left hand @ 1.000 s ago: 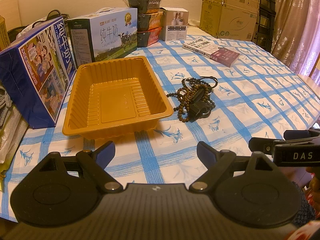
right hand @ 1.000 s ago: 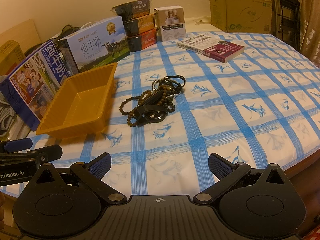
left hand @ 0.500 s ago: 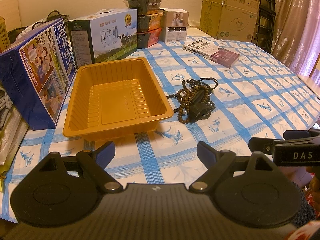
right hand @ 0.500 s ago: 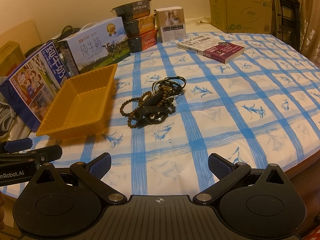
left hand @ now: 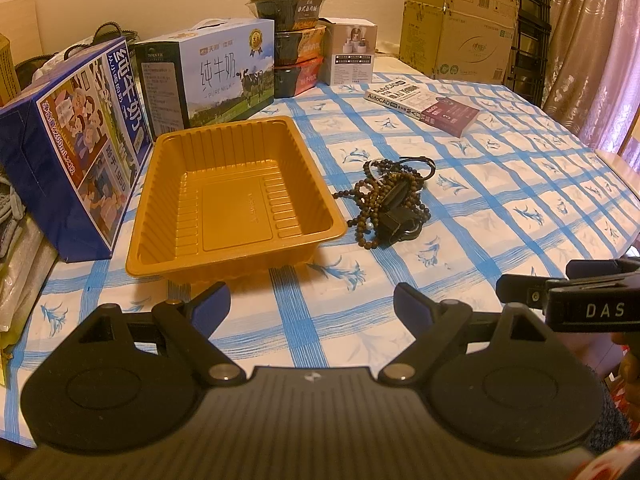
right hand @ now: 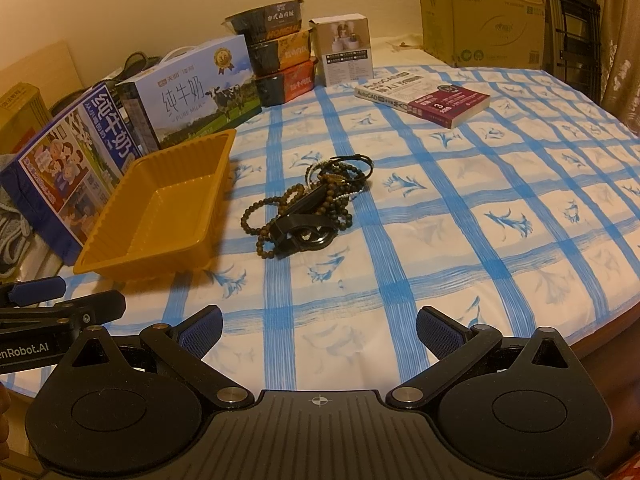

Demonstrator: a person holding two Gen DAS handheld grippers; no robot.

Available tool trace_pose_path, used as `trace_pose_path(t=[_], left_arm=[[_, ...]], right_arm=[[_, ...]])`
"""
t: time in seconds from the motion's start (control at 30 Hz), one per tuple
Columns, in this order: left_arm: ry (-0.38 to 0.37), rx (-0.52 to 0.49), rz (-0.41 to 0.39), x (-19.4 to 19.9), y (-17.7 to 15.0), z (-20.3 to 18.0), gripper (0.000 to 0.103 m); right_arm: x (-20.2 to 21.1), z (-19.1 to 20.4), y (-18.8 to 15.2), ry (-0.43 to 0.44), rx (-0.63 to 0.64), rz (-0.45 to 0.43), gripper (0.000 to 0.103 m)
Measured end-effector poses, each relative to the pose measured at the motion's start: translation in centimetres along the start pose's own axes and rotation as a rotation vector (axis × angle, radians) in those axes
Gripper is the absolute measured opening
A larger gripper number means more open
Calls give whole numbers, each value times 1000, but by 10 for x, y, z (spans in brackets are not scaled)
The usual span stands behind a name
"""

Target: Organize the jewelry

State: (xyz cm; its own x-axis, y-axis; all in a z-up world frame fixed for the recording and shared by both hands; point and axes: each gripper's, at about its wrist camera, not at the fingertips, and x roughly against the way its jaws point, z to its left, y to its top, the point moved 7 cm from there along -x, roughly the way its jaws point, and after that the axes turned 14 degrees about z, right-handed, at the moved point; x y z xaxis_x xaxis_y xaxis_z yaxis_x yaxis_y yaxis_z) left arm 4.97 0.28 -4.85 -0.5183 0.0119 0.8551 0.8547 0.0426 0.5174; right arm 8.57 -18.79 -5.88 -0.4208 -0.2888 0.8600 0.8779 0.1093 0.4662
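Tray (left hand: 236, 196) nearer; bead pile (left hand: 390, 202) unmoved.

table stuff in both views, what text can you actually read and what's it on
"PURE MILK": white and blue milk carton box
"AutoCAD": spine of the thick white and maroon paperback book
"200mL×12": dark blue cartoon-printed milk box
"DAS": side of the right gripper
"nRobot.AI", cut off by the frame: side of the left gripper
Stacked noodle bowls, small white box, cardboard carton: print too small to read.
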Motion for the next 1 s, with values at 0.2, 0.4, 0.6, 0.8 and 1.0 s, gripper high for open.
trace_pose_path(t=[0.2, 0.4, 0.6, 0.8, 1.0], left_arm=[[0, 0, 0, 0, 0, 0, 88], [1, 0, -1, 0, 0, 0, 88], [0, 0, -1, 0, 0, 0, 88], [2, 1, -1, 2, 3, 0, 88], [2, 3, -3, 2, 3, 1, 88]], right_arm=[[0, 0, 0, 0, -1, 0, 103], [-1, 0, 0, 0, -1, 0, 103], [-1, -2, -2, -2, -3, -1, 103], [2, -7, 4, -5, -12, -3, 103], [1, -8, 2, -8, -18, -5, 103]])
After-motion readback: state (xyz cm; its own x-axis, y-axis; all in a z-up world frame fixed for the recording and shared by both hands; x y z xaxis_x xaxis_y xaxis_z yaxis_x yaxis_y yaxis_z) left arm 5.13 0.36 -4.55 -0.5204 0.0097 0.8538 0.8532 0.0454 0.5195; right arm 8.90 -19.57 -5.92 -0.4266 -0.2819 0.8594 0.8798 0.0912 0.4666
